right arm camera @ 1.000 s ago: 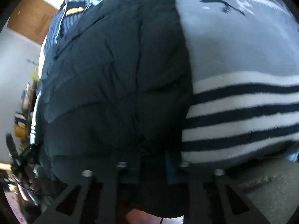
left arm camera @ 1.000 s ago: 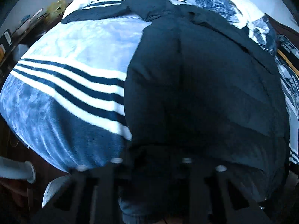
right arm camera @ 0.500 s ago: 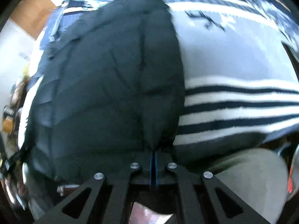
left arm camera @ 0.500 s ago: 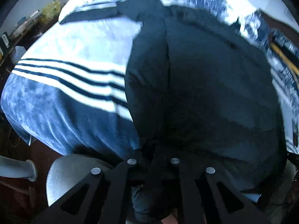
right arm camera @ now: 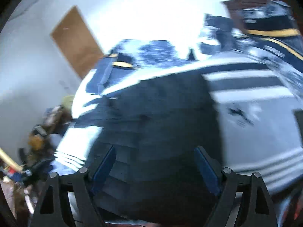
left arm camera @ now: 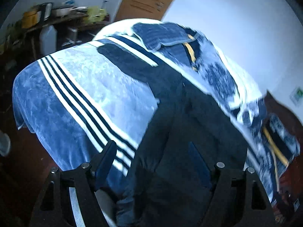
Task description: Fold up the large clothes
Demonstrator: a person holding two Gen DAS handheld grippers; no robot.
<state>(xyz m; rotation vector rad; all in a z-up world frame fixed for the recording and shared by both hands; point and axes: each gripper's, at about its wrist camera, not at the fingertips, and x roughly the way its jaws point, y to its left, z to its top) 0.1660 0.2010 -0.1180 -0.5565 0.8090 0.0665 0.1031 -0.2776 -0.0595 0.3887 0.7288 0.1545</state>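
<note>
the left gripper (left arm camera: 151, 162) has its jaws apart and opening; nothing is pinched between them. through the gap shows the near hem of the dark navy quilted puffer jacket (left arm camera: 189, 132), with the striped blue-and-white fleece blanket (left arm camera: 85, 87) beside it on the left. the right gripper (right arm camera: 154, 162) matches: jaws apart and opening, no fabric pressed by either blue pad, the quilted jacket (right arm camera: 155, 113) lying below and ahead between the fingers.

the jacket rests flat on the bed, on top of the blanket. its long axis runs from the near edge, just under both sets of jaws, away toward the patterned blue pillows (left arm camera: 162, 36) at the far end. in the left view one dark sleeve (left arm camera: 121, 56) reaches out to the left across the pale part of the blanket.

judgement: both grippers sit at the near hem, the left over the jacket's left border and the right over its right half, neither clearly nearer. any next fold likely turns on this lengthwise lie, so the grip points should be taken symmetric about that axis.

beyond the bed: a white wall and a brown wooden door (right arm camera: 75, 39).
</note>
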